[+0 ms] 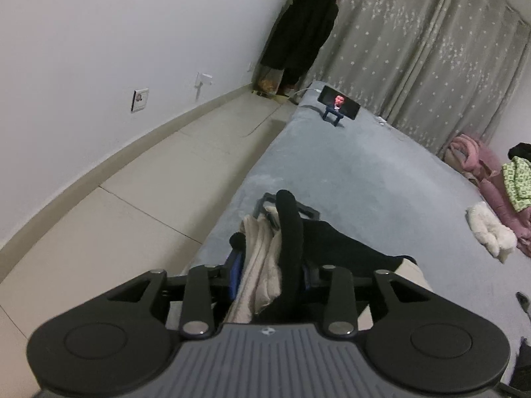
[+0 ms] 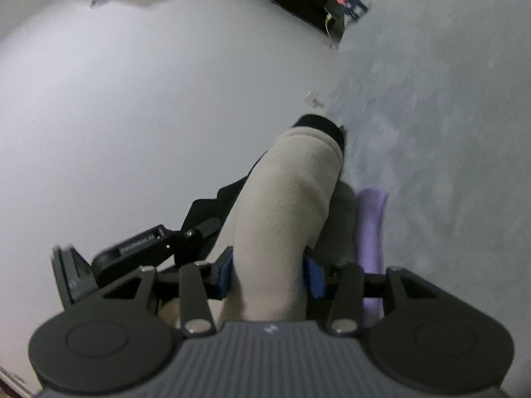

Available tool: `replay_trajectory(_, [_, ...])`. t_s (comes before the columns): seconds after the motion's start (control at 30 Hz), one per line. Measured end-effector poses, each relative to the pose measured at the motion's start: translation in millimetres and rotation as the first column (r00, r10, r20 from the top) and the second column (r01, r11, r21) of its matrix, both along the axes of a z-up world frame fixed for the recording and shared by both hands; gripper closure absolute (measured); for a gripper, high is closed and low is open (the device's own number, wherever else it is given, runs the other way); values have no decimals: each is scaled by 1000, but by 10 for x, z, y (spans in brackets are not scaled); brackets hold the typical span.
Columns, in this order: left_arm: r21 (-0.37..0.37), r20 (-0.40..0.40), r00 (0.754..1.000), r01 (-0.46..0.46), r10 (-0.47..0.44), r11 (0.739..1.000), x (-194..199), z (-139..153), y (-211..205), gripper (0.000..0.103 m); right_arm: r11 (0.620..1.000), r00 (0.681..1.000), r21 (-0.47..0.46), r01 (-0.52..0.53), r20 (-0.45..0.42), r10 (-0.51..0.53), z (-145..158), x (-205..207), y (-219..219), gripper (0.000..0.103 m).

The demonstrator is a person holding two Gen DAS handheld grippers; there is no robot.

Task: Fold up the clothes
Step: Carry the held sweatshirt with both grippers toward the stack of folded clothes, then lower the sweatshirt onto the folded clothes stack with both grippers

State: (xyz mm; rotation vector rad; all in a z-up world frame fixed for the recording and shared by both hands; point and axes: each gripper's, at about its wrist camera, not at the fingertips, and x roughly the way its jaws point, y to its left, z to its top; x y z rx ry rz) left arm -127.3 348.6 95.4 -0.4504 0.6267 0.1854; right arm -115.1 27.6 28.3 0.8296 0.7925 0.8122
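While both grippers are clamping it, cream fleece garment with black trim (image 2: 285, 205) is hanging bunched above grey plush bed cover (image 1: 358, 179).

Left gripper (image 1: 270, 232) pinching black edge plus cream layers. Right gripper (image 2: 268, 272) squeezing thick cream roll.

Judging soft, light, floppy, grippy not slippery. Seams and cuffs looking like best hold points.

Counting: one garment in hand, two grippers. Elsewhere, white fluffy item (image 1: 491, 232), pink padded piece (image 1: 478, 165) and green checked piece (image 1: 517, 182) lying at bed edge, one each.
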Motion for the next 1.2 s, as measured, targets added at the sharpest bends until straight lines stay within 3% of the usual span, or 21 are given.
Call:
replay_trajectory(0.23, [-12,44,999,-1,2,1000,-64,91,49,63,992,997,-123,-30,64,38,123,-1,36,42])
replay_trajectory(0.47, [-43,172,985,-9,16,999,-300,330,166,63,968,983,-249,-26,171,71,282,34,53,30])
replay_trajectory(0.67, [146,235,969,42,-76,988,-493,514,-188,63,957,958,-287,32,282,53,426,7,-3,31])
replay_trajectory(0.77, [241,259,958,62,-126,968,-589,605,-366,63,953,943,-296,66,331,37,481,-21,-27,42])
replay_trajectory(0.8, [280,257,955,73,-148,957,-598,606,-434,63,947,933,-308,94,359,24,516,-44,-38,45])
replay_trajectory(0.87, [285,231,963,71,-141,956,-556,536,-458,63,936,909,-326,133,416,16,572,-88,-42,46])
replay_trajectory(1.03, [300,165,979,69,-123,952,-452,361,-516,63,941,867,-328,88,490,90,599,-178,86,47])
replay_trajectory(1.2, [314,99,990,67,-103,947,-347,186,-574,63,913,838,-401,81,523,155,480,-194,396,48])
